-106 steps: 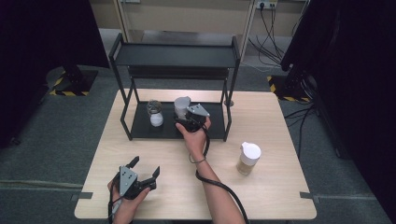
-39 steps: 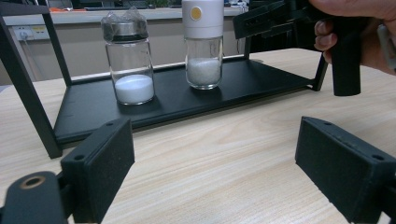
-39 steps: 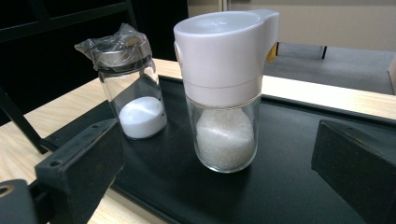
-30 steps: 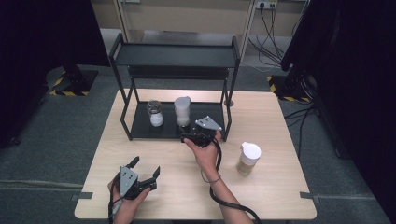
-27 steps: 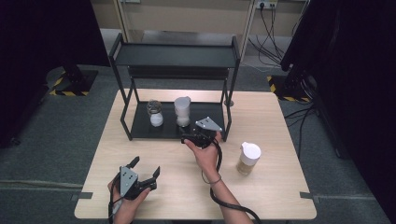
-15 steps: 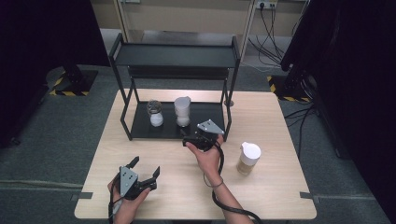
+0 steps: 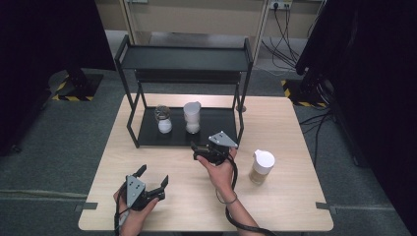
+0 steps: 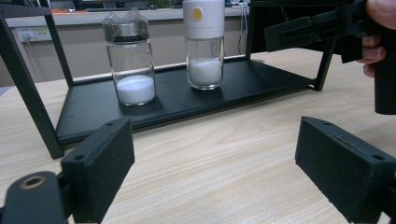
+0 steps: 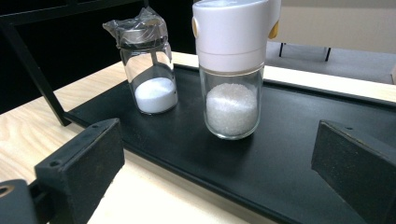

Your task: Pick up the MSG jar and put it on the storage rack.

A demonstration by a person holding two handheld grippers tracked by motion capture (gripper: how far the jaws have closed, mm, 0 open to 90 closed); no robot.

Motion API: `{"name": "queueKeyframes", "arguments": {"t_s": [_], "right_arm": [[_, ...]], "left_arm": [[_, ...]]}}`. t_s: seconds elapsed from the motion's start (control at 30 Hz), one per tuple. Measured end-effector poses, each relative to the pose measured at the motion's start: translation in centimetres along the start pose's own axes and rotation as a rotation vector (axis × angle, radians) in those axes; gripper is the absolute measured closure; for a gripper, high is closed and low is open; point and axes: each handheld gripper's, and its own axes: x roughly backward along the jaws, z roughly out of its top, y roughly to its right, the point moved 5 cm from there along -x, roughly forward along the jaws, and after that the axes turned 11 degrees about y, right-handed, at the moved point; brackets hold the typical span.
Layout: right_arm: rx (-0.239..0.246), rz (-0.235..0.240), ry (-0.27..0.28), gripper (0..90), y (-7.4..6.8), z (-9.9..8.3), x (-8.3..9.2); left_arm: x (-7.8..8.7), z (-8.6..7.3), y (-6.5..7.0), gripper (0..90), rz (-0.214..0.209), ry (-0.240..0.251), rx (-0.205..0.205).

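White grains in capped jar [image 9: 232, 74]

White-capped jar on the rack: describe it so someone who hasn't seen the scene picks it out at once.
Find the black two-tier rack at the far side of the wooden table. Two glass jars stand on its lower shelf; take the right one, the white-capped jar, nearest the right tool. Its tall white plastic cap and coarse white grains differ from the plastic-wrapped jar beside it.

We record a black shelf rack [image 7: 231, 53] on a pale wood-grain table [image 7: 285, 123]. Clear jar [image 9: 151, 70]: white powder, crinkled clear film over its cap. Clear shaker [image 9: 232, 65]: white cap, yellow dot, white granules. Tan cup [image 7: 260, 167], white lid. Both grippers' jaws black; grey floor [image 7: 59, 137].
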Motion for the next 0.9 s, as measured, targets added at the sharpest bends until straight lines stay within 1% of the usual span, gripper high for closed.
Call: {"name": "queueKeyframes", "arguments": {"t_s": [0.17,0.4,0.77,0.9], "right_arm": [[-0.013,0.003,0.004,2.7,-0.3,-0.3,0.5],[-0.010,0.008,0.004,2.8,-0.5,-0.7,1.1],[-0.023,0.006,0.006,2.7,-0.7,-1.3,2.4],[-0.019,0.008,0.007,2.8,-0.7,-1.5,2.8]], "left_arm": [[0.0,0.0,0.0,11.4,0.000,0.000,-0.001],[0.0,0.0,0.0,11.4,0.000,0.000,-0.002],[0.0,0.0,-0.1,11.2,0.001,-0.001,0.005],[0.0,0.0,0.0,11.2,0.001,-0.002,0.004]]}}
